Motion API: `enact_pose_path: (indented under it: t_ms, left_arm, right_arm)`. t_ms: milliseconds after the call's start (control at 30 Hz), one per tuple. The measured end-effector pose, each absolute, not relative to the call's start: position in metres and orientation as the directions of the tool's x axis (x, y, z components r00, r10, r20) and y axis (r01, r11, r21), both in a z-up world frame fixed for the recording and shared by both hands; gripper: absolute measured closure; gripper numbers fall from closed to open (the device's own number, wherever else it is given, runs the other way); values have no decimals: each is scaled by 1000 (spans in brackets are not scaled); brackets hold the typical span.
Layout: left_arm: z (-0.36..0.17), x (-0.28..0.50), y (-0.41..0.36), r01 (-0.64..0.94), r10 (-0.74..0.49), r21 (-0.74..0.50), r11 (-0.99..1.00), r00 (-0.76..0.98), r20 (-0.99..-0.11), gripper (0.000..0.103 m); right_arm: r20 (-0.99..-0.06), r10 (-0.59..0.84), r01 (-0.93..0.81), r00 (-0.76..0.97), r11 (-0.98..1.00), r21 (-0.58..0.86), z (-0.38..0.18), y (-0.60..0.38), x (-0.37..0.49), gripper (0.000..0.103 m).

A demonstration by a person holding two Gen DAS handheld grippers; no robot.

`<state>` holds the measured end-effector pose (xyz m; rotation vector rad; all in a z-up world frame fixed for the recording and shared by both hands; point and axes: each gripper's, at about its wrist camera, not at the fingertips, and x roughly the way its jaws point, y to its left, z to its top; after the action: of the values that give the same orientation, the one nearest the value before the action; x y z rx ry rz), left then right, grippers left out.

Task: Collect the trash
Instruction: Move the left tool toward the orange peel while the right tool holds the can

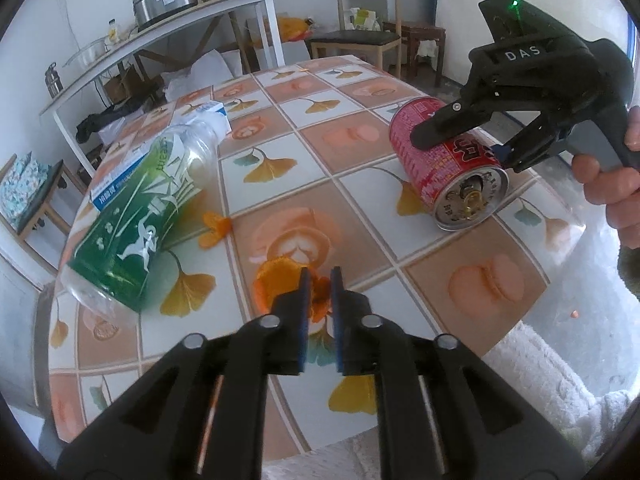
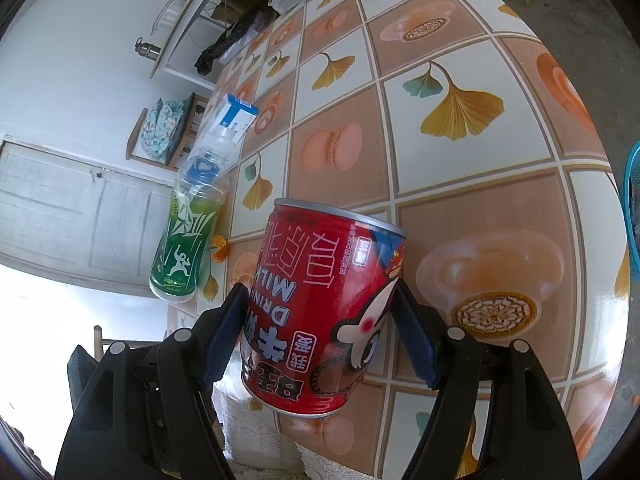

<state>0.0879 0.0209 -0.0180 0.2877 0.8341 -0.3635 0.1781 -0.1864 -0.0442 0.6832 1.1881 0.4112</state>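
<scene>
One red can (image 1: pixel 444 160), sideways, in right tool (image 2: pixel 316 340)

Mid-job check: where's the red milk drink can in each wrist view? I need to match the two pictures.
Left wrist view: the red can is at upper right, lying on the table, with the right gripper closed around it.
Right wrist view: the red can fills the lower centre, between the blue-padded fingers.
Shared landmark: the green-labelled plastic bottle, lying on its side at the left in both views.
</scene>
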Motion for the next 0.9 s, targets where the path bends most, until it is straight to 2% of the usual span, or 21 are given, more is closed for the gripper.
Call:
enact_pose_path:
  t_ms: [33,133,233,333,600,900]
  left_arm:
    - [-16,87,23,422,-208,97,901,618,-758,74]
    - [-10,82,26,421,-228,86,903,641,-733,52]
    - [-4,80,27,419,-240,85,904,662,-710,39]
    - [2,76,32,418,-269,59,906,678,-684,31]
    - [16,62,60,395,-340,-31,918,746,-573,24]
    - [16,83,91,287,-282,-83,954,773,-568,26]
  right_arm:
    - [-704,626,56,336,733,678,-44,-186,178,33]
    - [-704,625,56,336,733,678,-44,-187,178,33]
    - [-704,626,56,336,733,678,-44,-187,178,33]
    - [-704,626,56,336,733,678,-44,-187,178,33]
    - [-709,620,59,337,738,673,-43,-186,178,33]
    - [-699,623,57,351,731,680,-45,-187,176,33]
